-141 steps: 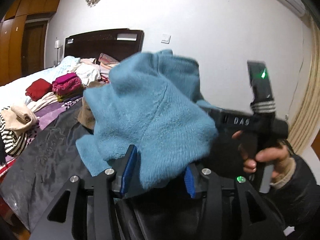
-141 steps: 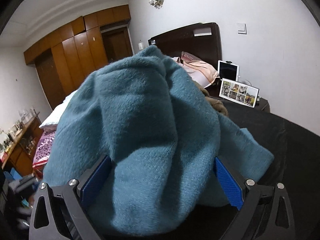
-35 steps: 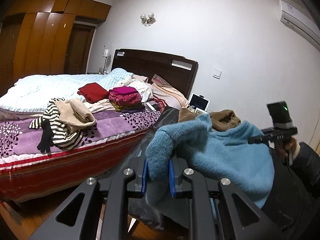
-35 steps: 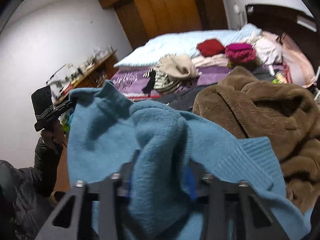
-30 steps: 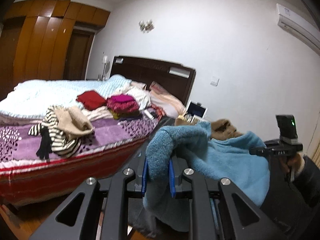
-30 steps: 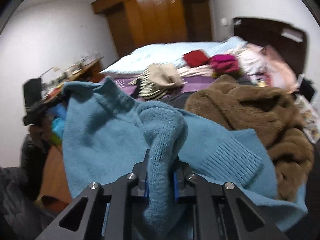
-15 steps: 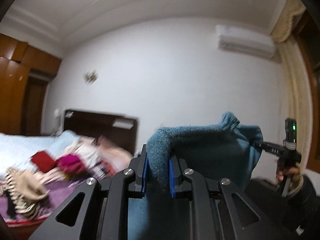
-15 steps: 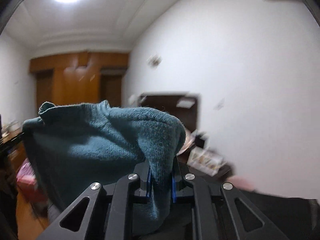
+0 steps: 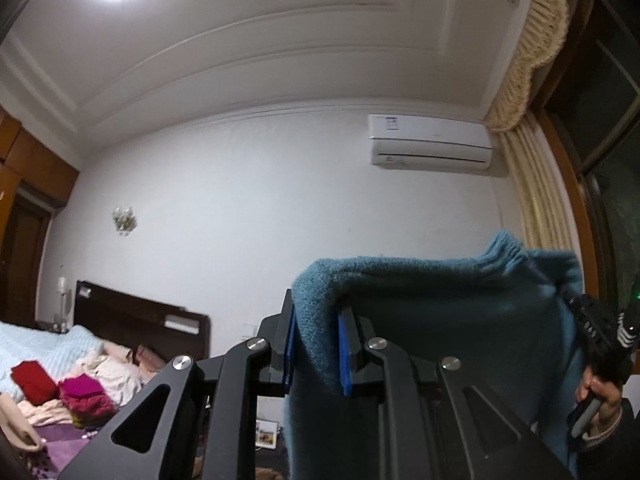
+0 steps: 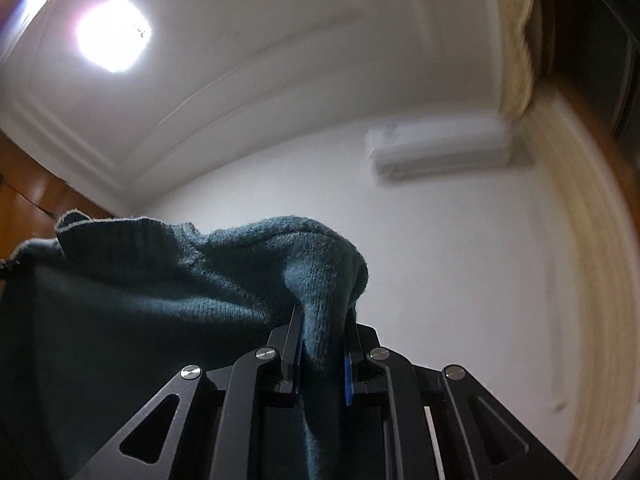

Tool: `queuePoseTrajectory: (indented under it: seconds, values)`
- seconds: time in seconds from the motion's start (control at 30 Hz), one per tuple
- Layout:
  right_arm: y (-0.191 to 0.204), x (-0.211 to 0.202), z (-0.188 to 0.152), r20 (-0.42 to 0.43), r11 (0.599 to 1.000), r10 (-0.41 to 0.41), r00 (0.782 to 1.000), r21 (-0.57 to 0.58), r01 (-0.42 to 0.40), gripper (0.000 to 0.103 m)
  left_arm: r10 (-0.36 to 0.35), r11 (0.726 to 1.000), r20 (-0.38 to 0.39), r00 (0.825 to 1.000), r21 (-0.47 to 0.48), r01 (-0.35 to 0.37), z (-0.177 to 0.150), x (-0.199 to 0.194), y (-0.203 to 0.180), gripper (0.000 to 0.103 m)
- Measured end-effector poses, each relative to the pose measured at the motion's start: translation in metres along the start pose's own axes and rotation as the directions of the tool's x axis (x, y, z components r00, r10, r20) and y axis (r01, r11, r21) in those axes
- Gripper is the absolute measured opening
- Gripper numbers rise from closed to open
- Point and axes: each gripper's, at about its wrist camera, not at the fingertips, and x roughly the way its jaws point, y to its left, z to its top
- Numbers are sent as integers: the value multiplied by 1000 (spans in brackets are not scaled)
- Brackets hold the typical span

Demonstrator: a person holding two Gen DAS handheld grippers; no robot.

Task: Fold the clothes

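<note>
A teal-blue knit sweater [image 9: 452, 312] hangs stretched in the air between my two grippers. My left gripper [image 9: 316, 344] is shut on one upper corner of it. My right gripper [image 10: 322, 344] is shut on the other corner of the sweater [image 10: 168, 292]; it also shows in the left wrist view [image 9: 592, 332] at the far right, held by a hand. The ribbed collar [image 9: 504, 250] stands up along the top edge. Both cameras point up toward the ceiling, and the sweater's lower part is hidden.
A bed [image 9: 48, 364] with a dark headboard [image 9: 140, 316] and piles of clothes lies low at the left. An air conditioner [image 9: 428, 146] hangs on the white wall, with curtains [image 9: 536, 184] at the right. The right wrist view is blurred.
Both grippers have lifted the sweater from the dark surface and the brown garment high into the air. The cameras have tilted up toward the ceiling, and the sweater now hangs spread between them.
</note>
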Motion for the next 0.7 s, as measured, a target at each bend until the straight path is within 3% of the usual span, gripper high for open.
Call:
queuePoseTrajectory:
  seconds: [0.2,0.33,0.43,0.6,0.7]
  values:
    - [-17,-35,22,93,983,-161,983,-75,168,15,-45,997,-13,999,56,46,2,19,-37,19]
    - [-12,-26,9,64,962,-219,974,-153,227,15,-53,996,-57,997,70,57,-16,44,-48,19]
    - [-15,-17,-16,24,942,-267,963,-204,266,15,-57,993,-132,990,91,69,-41,77,-56,19]
    - [-49,30,-82,-127,930,-327,936,-217,295,15,-44,987,-303,952,135,88,-96,149,-70,19]
    - [-69,65,-130,-220,919,-359,907,-252,303,15,-23,985,-426,904,147,94,-147,203,-73,19]
